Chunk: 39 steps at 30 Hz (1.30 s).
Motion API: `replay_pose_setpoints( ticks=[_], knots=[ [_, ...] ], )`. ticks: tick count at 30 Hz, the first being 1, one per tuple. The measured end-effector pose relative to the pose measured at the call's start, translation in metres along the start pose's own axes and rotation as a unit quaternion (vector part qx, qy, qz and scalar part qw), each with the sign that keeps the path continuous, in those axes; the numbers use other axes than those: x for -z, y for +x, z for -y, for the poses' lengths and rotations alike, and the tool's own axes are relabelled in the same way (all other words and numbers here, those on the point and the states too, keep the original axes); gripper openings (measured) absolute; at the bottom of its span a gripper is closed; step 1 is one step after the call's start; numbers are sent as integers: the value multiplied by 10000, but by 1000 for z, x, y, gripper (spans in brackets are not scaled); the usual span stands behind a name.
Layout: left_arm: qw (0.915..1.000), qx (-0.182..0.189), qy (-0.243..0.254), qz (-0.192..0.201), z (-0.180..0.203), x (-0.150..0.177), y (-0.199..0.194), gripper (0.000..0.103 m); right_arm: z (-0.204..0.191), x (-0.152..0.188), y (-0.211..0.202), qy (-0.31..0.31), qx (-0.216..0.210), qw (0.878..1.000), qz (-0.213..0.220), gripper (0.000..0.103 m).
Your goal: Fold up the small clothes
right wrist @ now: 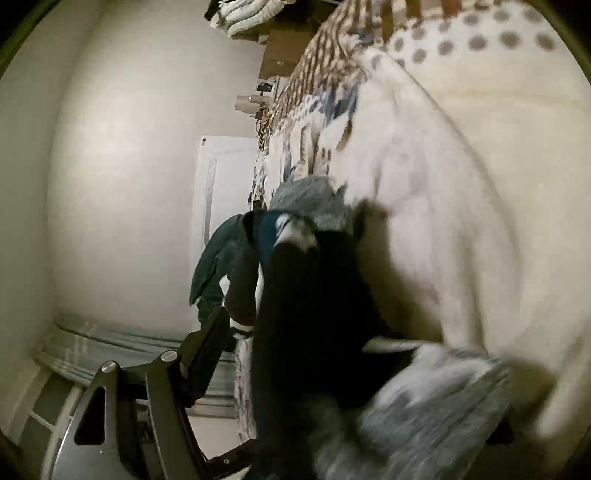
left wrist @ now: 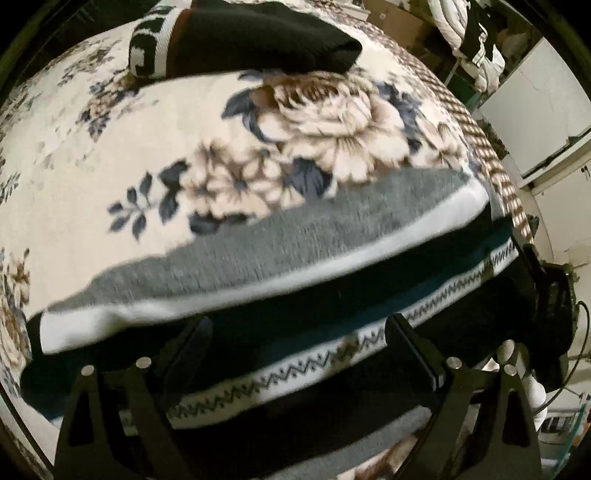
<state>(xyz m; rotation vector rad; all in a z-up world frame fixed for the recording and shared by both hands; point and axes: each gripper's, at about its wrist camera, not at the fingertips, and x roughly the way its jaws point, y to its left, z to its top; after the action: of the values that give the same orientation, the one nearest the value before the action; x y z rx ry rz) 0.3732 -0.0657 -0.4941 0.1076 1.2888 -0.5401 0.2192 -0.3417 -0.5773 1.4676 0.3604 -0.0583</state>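
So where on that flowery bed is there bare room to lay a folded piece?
The floral blanket lies bare between the dark folded garment at the far edge and the striped knit in front. Near the left tongs the knit covers everything.

Bed (left wrist: 110,155) with cream floral blanket fills left wrist view. Beside bed, plain pale wall (right wrist: 122,184) and white door (right wrist: 218,184). Beyond bed, stacked bedding (right wrist: 243,16), cardboard boxes (right wrist: 280,51). Dim indoor light.

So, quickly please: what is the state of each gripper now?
Left gripper: open over the striped sweater, not gripping it.
Right gripper: only one finger shows beside the sweater; cannot tell.
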Motion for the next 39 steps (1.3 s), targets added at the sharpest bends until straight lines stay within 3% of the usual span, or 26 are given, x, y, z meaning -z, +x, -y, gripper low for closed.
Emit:
replay_pose_setpoints(
  ticks=[6, 9, 15, 20, 23, 26, 31, 34, 39],
  knots=[
    [9998, -131, -121, -24, -11, -11, 16, 96, 2, -9, 9, 3, 29, 9999, 114, 74],
    [9998, -187, -75, -39, -12, -9, 19, 96, -8, -12, 18, -111, 420, 9989, 152, 38],
    [9998, -142, -164, -31, -19, -5, 14, 96, -30, -5, 14, -474, 1136, 9917, 374, 26],
    [9988, -30, -492, 5, -35, -1, 1, 96, -86, 13, 10, -1481, 1773, 9718, 473, 23],
    [9960, 117, -863, 210, -55, 6, -26, 96, -128, 38, 7, -2422, 2112, 9458, 476, 23],
    [9905, 101, -1286, 484, -87, 21, -61, 96, -169, 73, 14, -3359, 2309, 9124, 382, 22],
    [9738, -110, -2128, 800, -157, 61, -113, 96, -221, 160, 39, -4736, 2290, 8504, -61, 21],
    [9616, -344, -2571, 901, -197, 90, -138, 96, -231, 226, 58, -5383, 2217, 8119, -434, 20],
    [9422, -659, -3144, 953, -246, 140, -161, 96, -214, 341, 87, -6274, 2210, 7371, -1193, 20]
  ],
)
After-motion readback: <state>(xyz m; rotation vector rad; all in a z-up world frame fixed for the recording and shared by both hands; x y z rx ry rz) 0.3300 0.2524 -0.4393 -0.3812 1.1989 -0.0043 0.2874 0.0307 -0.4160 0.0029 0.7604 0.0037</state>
